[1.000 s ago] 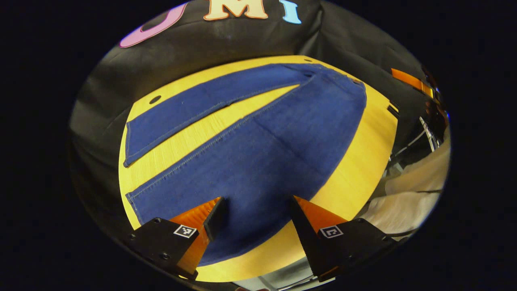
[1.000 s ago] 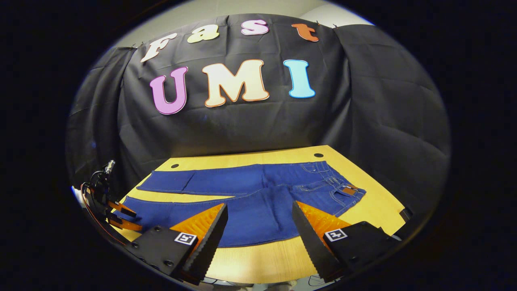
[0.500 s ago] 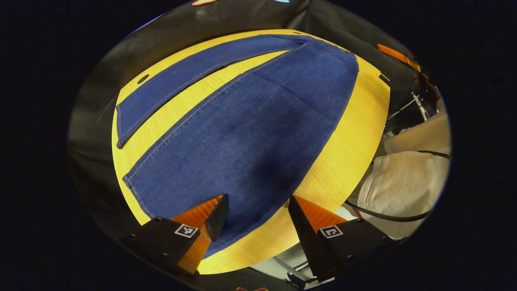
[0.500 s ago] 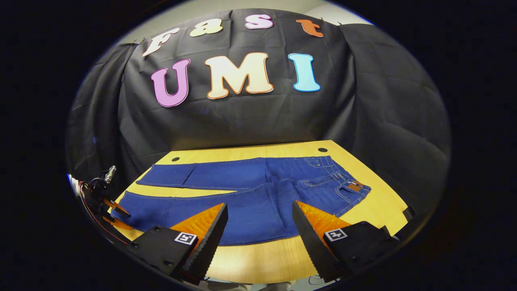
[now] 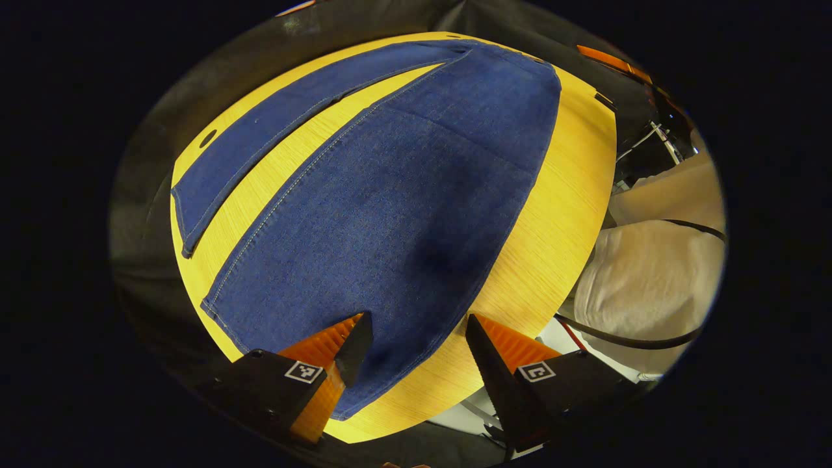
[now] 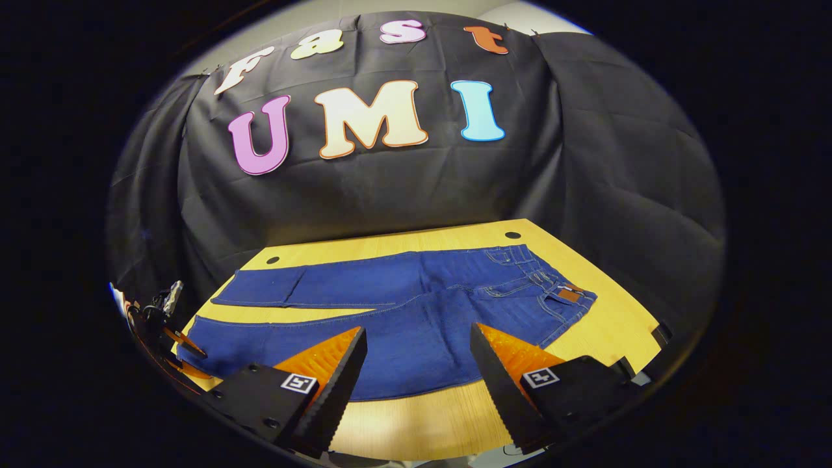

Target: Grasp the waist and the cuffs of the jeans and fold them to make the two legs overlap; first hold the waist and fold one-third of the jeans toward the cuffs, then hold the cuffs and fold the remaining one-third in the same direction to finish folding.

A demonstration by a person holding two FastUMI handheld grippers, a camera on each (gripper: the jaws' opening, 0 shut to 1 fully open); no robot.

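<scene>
Jeans [image 5: 390, 195] flat beneath left gripper [image 5: 413, 348]

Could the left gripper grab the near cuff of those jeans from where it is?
Probably yes: the left gripper hovers open just over the near cuff of the jeans, with nothing lying between.

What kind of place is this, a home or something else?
Probably a recording booth or lab, not a home. A black cloth wall hangs behind a bare wooden table, and blue jeans lie spread flat on it. The left gripper and right gripper are both open, holding nothing.
</scene>
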